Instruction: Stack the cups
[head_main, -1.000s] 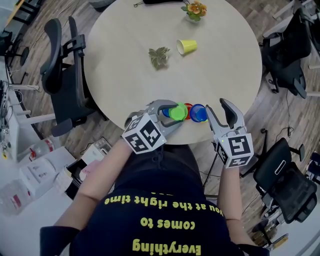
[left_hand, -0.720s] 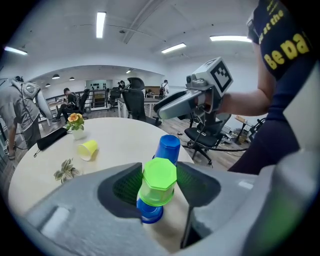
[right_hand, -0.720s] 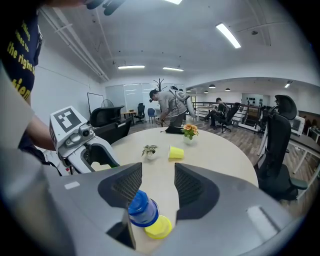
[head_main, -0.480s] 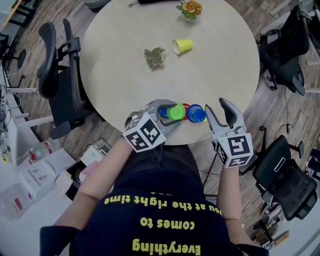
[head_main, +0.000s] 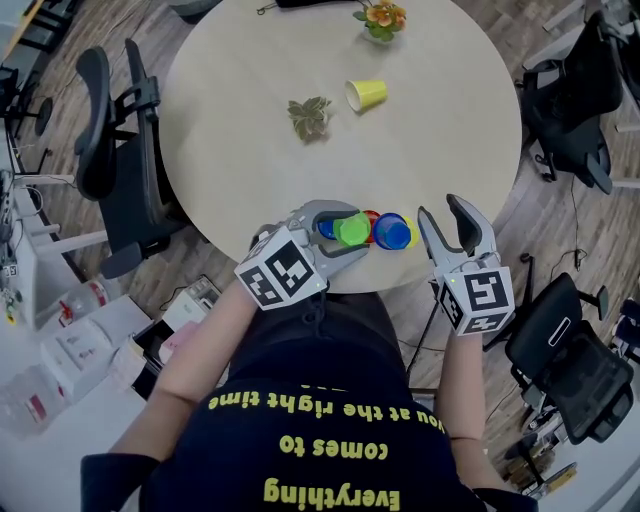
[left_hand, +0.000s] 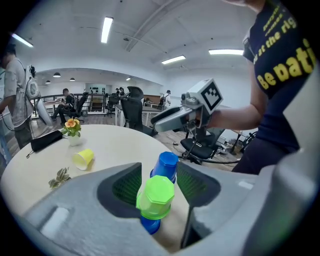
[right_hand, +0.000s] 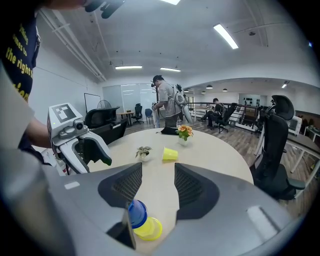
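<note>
A green cup (head_main: 352, 228) stands upside down over a blue cup (left_hand: 150, 225) near the table's front edge. My left gripper (head_main: 343, 231) is open around it; table shows between the cup and the right-hand jaw in the left gripper view. A red cup (head_main: 372, 217) sits just behind. To the right, another upturned blue cup (head_main: 392, 232) rests over a yellow cup (right_hand: 148, 229). My right gripper (head_main: 441, 212) is open and empty, just right of that pair. A single yellow cup (head_main: 366, 93) lies on its side far across the table.
The round beige table (head_main: 440, 130) also carries a small leafy plant (head_main: 309, 115) and a pot of flowers (head_main: 379, 18) at the far side. Office chairs (head_main: 125, 150) stand around the table. People sit and stand in the background of both gripper views.
My left gripper has drawn back a little toward the person while the green cup stayed in place. The right gripper has hardly moved.
</note>
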